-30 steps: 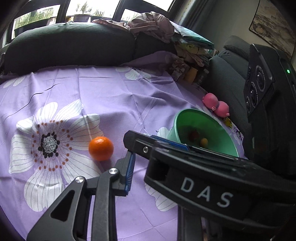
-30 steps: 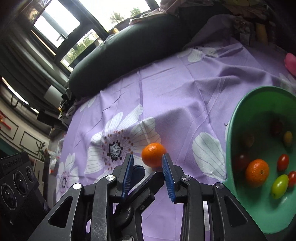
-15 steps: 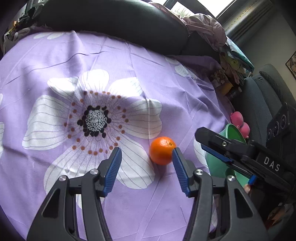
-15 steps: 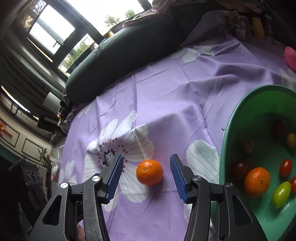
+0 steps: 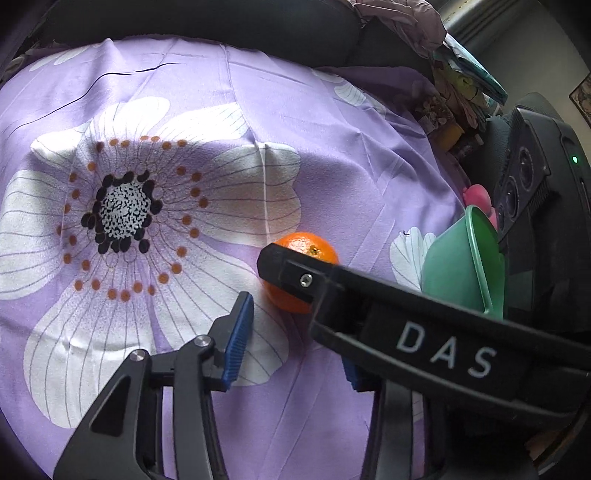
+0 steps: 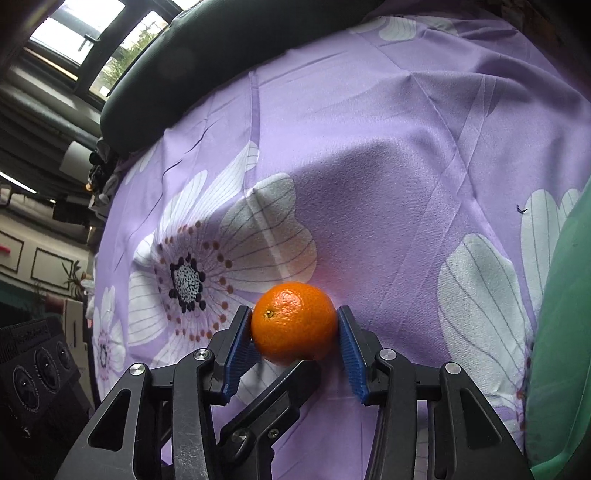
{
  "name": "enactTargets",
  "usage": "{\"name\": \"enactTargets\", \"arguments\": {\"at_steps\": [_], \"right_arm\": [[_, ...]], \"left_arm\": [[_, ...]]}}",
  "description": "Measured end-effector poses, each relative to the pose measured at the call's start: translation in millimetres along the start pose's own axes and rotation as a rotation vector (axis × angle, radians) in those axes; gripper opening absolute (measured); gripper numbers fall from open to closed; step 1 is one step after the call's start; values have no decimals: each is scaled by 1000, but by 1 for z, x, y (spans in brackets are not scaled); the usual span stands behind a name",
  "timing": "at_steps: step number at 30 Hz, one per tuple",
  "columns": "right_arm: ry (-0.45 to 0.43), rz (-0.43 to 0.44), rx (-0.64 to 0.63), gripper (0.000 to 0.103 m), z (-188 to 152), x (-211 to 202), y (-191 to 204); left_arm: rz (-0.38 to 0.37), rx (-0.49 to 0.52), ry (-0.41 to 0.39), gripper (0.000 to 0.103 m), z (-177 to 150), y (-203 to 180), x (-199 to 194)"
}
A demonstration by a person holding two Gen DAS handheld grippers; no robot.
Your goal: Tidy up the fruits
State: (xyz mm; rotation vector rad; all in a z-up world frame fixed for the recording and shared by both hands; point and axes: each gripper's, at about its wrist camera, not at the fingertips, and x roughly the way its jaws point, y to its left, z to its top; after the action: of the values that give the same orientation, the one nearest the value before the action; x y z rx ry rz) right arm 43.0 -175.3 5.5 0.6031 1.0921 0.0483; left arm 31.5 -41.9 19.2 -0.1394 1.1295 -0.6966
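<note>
An orange mandarin [image 6: 294, 322] lies on the purple flowered cloth [image 6: 388, 147]. My right gripper [image 6: 294, 341] has its blue pads on both sides of the mandarin, touching it. In the left wrist view the mandarin [image 5: 306, 275] is partly hidden behind the right gripper's black finger. My left gripper [image 5: 295, 350] is open and empty, just short of the mandarin; its right finger is mostly hidden. The green bowl [image 5: 461, 266] stands to the right; its side also shows in the right wrist view [image 6: 561, 332].
A dark cushion [image 5: 203, 22] runs along the far edge of the cloth. Piled clothes and clutter [image 5: 454, 85] sit at the back right. A pink toy [image 5: 478, 195] lies behind the bowl. The cloth stretches out to the left [image 5: 55, 332].
My right gripper has moved forward and closed its pads onto the mandarin. My left gripper has shifted so the right gripper now crosses in front of it.
</note>
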Motion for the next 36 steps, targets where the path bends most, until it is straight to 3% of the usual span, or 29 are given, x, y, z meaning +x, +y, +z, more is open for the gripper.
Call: {"name": "enactTargets", "arguments": {"at_steps": [4,10,14,17,23,27,30,32,34,36], "right_arm": [[-65,4,-15,47,-6,-23,6],[-293,-5,-18,47,-25,-104,3],[-408,-56,20,47,-39,-151,-17],[-458,-105,64,47,-47,-175,-40],[-461,-166,211,47,-54,-187,-87],[-423,-174,289,47,-55,-183,-112],[-398,-183,332,48,-55,-178,-121],[-412,-215,350,48,-55,-178,-124],[-429,-227,369,50,-57,-181,-126],[-445,-219,368,53,-58,-185,-125]], "left_arm": [[-5,61,-75,33,-3,-21,-21],[-94,216,-221,33,-17,-77,-57],[-190,291,-256,33,-24,-119,-57],[-257,339,-239,34,-28,-146,-45],[-335,381,-140,34,-34,-183,-10],[-325,385,-94,34,-37,-195,6],[-280,394,-103,36,-38,-195,8],[-269,380,-116,44,-37,-192,6],[-267,359,-112,60,-34,-187,3],[-273,348,-108,64,-33,-184,-3]]}}
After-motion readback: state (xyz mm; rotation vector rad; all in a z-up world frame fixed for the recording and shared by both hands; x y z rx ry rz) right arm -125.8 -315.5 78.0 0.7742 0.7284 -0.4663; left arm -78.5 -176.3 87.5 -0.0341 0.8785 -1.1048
